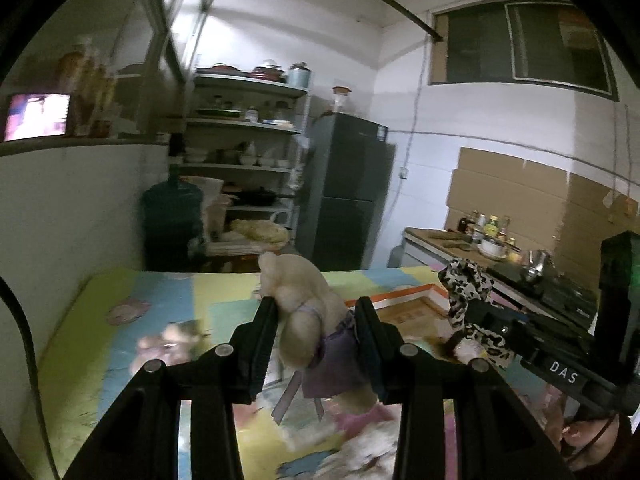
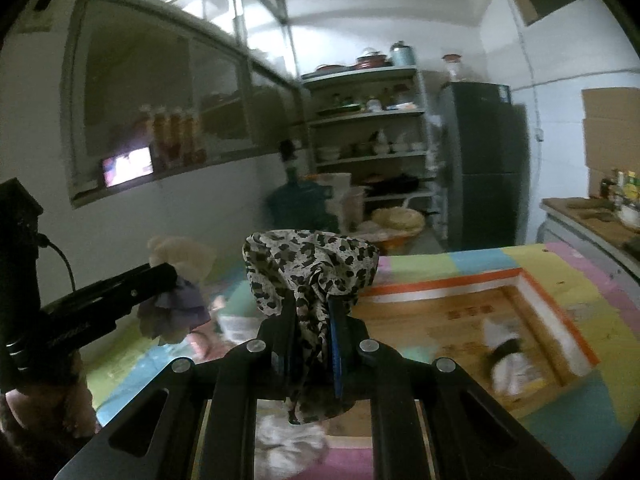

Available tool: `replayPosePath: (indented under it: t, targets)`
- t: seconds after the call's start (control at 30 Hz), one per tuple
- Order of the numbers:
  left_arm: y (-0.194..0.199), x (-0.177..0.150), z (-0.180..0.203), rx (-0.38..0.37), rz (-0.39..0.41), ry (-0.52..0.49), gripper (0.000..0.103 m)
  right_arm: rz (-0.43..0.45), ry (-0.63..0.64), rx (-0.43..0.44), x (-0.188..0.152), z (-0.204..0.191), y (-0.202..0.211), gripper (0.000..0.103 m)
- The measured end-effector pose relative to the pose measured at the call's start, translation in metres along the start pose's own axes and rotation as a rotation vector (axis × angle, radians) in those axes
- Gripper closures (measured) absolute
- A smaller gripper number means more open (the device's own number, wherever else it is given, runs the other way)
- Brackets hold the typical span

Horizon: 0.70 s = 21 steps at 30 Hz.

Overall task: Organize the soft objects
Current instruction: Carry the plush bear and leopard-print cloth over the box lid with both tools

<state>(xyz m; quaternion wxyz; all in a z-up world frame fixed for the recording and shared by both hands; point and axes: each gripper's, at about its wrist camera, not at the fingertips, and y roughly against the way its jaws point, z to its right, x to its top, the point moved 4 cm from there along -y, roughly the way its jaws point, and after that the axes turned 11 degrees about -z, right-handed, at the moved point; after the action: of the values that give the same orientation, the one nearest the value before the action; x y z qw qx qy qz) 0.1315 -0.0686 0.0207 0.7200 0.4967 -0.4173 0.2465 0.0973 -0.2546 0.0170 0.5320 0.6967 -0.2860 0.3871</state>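
Left wrist view: a shelf rack and dark fridge fill the background beyond a pastel patchwork mat. At centre, the left hand-held gripper, jaws partly apart, clamps a cream plush toy in a purple dress, lifted above the mat.

Right wrist view: at lower centre the right hand-held gripper, nearly closed, pinches a crumpled leopard-print cloth. A shallow orange-rimmed cardboard box lies right, holding a blurred black-and-white soft item.

Both wrist cameras look slightly down along their fingers, close above the bright mat, sharing shelves and fridge.
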Motion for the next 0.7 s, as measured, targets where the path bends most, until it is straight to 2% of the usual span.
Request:
replayPosePath:
  t: [0.3, 0.7]
  targets:
    - [-0.039, 0.014, 0.046, -0.069, -0.033, -0.049, 0.063, 0.007, -0.055, -0.09, 0.0, 0.057, 0.01, 0.089]
    - [-0.097, 0.034, 0.096, -0.156, -0.083, -0.064, 0.063, -0.002, -0.105, -0.175, 0.001, 0.127, 0.014, 0.089]
